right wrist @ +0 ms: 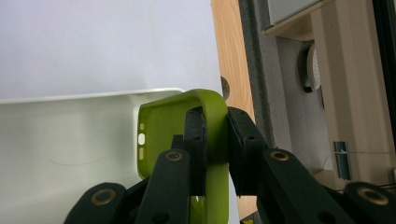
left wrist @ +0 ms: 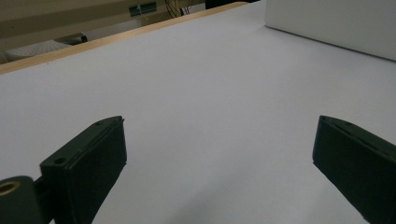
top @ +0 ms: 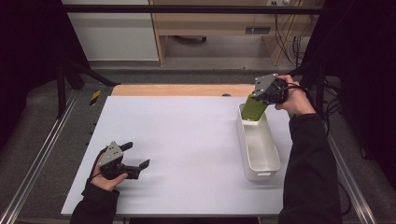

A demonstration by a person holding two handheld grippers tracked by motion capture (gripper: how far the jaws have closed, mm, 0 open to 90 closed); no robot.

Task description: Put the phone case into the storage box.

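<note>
A lime-green phone case (top: 254, 108) hangs over the far end of a long white tray (top: 267, 165) at the table's right. My right gripper (top: 262, 96) is shut on its side wall. In the right gripper view the two black jaws pinch the case (right wrist: 159, 121) edge, with the tray (right wrist: 70, 135) below; my right gripper (right wrist: 216, 140) points down into it. My left gripper (top: 136, 155) rests near the table's front left, open, with nothing between its fingers. In the left gripper view my left gripper (left wrist: 219, 154) has its jaws wide apart over bare white table.
The white tabletop (top: 177, 140) has a wooden strip (top: 182, 90) along its far edge. Metal rails (top: 37, 154) run along both sides. A corner of the white tray (left wrist: 336, 23) appears at the upper right of the left gripper view. Shelving stands behind the table.
</note>
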